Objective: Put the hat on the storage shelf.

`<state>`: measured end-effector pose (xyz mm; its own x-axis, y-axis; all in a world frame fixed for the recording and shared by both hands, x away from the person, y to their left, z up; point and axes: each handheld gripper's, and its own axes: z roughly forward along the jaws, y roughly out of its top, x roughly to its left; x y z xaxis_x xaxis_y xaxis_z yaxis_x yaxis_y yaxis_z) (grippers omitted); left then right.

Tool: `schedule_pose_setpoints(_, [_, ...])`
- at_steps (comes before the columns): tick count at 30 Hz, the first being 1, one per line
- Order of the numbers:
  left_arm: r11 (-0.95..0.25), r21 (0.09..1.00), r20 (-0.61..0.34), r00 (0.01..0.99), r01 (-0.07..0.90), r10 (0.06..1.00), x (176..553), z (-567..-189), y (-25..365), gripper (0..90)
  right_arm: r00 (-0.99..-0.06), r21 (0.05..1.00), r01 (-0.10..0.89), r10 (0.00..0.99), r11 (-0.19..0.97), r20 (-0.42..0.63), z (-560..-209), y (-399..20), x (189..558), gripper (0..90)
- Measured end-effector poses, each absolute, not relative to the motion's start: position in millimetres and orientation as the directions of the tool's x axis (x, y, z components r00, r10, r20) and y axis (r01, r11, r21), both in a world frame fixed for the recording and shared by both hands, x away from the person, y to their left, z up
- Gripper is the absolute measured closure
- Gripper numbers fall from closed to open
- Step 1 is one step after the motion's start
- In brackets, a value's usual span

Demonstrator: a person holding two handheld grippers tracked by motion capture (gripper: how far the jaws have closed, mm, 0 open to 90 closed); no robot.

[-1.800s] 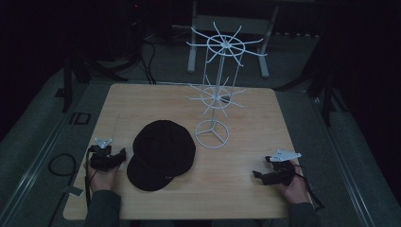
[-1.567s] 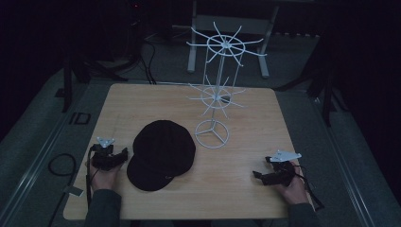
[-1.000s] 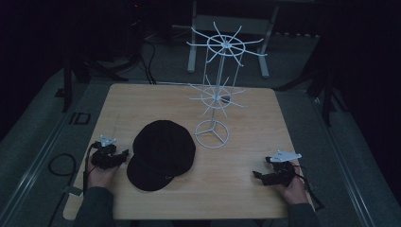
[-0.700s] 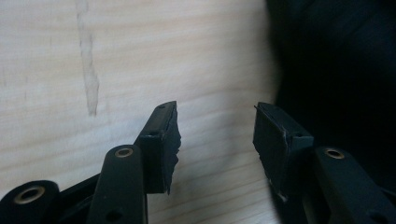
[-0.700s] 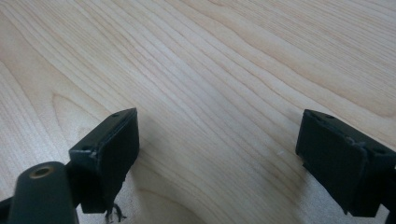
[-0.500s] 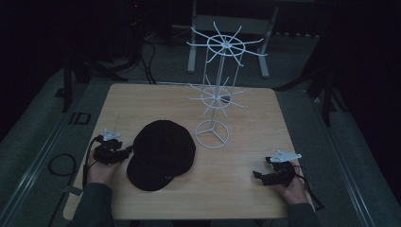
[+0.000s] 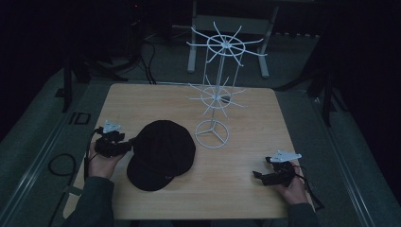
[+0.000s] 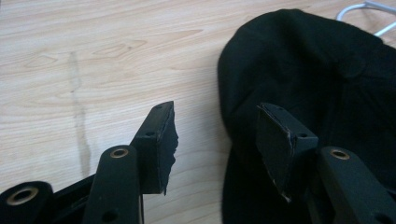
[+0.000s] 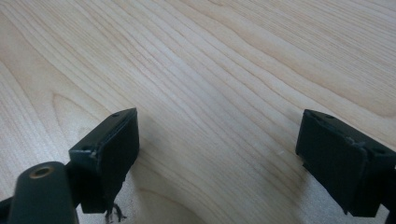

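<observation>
The left gripper (image 7: 124,145), jaws spread and just opening, stands at the black cap (image 7: 163,151) left of centre; the white wire rack (image 7: 213,111) stands behind; the right gripper (image 7: 265,176), jaws spread, is at lower right

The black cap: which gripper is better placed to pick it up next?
Left. The left gripper is right beside the cap, jaws open toward its edge. The right gripper rests far away, over bare table.
</observation>
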<state>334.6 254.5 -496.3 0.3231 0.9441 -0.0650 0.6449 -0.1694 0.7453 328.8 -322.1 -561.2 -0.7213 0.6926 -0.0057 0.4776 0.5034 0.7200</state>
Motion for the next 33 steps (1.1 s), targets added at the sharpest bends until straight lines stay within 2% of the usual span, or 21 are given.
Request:
schedule_pose_setpoints(5, [-0.171, 0.730, -0.088, 0.339, 0.662, 0.937, 342, -498, 249, 47.0, -0.721, 0.720, 0.478, 0.692, 0.504, -0.006, -561, -322, 329, 13.2])
schedule_pose_setpoints(11, [-0.201, 0.701, -0.072, 0.348, 0.684, 0.935, 350, -503, 240, 47.0, -0.721, 0.720, 0.478, 0.693, 0.503, -0.006, -561, -322, 329, 13.3])
schedule_pose_setpoints(19, [-0.217, 0.619, -0.090, 0.343, 0.755, 0.935, 367, -520, 226, 47.2, -0.721, 0.720, 0.478, 0.693, 0.503, -0.006, -561, -322, 329, 13.2])
schedule_pose_setpoints(21, [-0.229, 0.590, -0.089, 0.344, 0.774, 0.935, 370, -525, 222, 49.1, -0.721, 0.720, 0.478, 0.693, 0.503, -0.006, -561, -322, 329, 13.3])
schedule_pose_setpoints(30, [-0.174, 0.522, -0.198, 0.317, 0.835, 0.928, 378, -530, 226, 52.8, -0.721, 0.720, 0.478, 0.692, 0.504, -0.006, -561, -322, 329, 13.2])
schedule_pose_setpoints(33, [-0.184, 0.504, -0.205, 0.324, 0.844, 0.924, 379, -531, 224, 58.4, -0.721, 0.720, 0.478, 0.693, 0.503, -0.006, -561, -322, 329, 13.2])
